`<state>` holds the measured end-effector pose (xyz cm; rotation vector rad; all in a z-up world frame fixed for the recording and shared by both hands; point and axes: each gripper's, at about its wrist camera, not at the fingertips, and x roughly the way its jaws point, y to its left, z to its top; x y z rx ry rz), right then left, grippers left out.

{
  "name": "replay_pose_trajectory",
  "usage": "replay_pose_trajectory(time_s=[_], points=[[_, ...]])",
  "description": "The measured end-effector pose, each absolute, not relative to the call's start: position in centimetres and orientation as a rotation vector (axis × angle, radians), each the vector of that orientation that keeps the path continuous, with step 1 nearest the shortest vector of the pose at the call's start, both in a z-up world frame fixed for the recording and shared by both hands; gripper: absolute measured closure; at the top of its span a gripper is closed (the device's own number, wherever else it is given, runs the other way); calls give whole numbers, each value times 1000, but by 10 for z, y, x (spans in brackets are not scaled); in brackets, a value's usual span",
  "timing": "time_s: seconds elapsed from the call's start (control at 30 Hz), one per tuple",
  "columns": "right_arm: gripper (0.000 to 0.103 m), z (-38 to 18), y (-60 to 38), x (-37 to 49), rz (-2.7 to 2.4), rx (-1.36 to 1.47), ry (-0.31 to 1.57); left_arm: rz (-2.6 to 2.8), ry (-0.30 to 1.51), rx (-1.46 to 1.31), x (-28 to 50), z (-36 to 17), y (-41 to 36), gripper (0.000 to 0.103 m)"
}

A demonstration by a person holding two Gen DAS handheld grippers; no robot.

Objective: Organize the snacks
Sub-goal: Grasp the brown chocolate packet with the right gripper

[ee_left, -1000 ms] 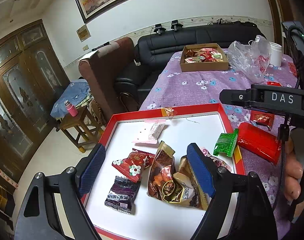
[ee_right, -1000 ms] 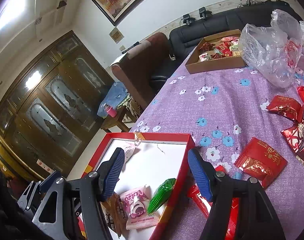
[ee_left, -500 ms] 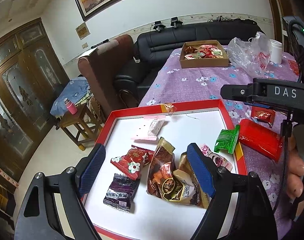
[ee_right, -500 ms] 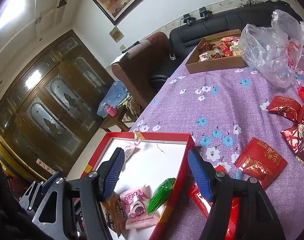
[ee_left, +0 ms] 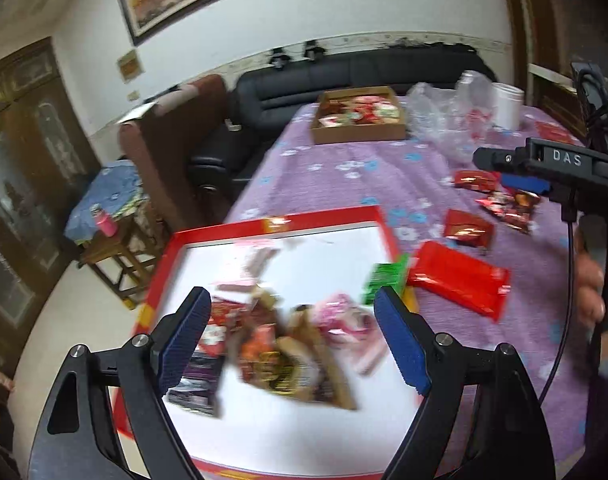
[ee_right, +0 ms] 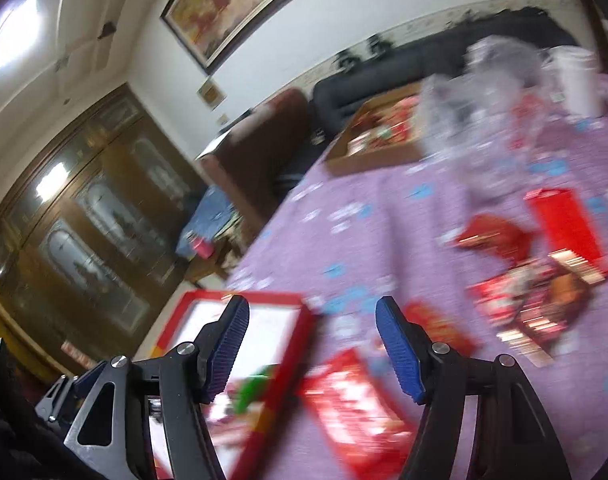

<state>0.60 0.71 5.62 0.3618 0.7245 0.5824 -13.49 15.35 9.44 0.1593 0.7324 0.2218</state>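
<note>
Black grippers [ee_left: 292, 338] with ribbed blue pads [ee_left: 399, 342] (silver screws, white "DAS" lettering)

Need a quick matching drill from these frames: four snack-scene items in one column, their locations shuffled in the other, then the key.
Items
1. green packet
2. large red packet
3. cardboard box
4. white cup

Places
A. far end of the table, beside the clear plastic bag
B. on the purple cloth just right of the red tray
C. across the tray's right rim
D. far end of the table, in front of the black sofa

Pairs: 1-C, 2-B, 3-D, 4-A
</note>
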Motion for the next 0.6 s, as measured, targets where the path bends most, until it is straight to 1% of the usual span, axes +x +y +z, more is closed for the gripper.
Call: replay_pose_trajectory(time_s=[0.17,0.3,0.6], points=[[34,56,-67,15,443,376,700,93,771,144,-120,95,119,19],[34,45,-107,24,402,478,715,23,823,126,-100,88,92,19],[34,31,-109,36,375,487,814,48,879,151,-53,69,69,19]])
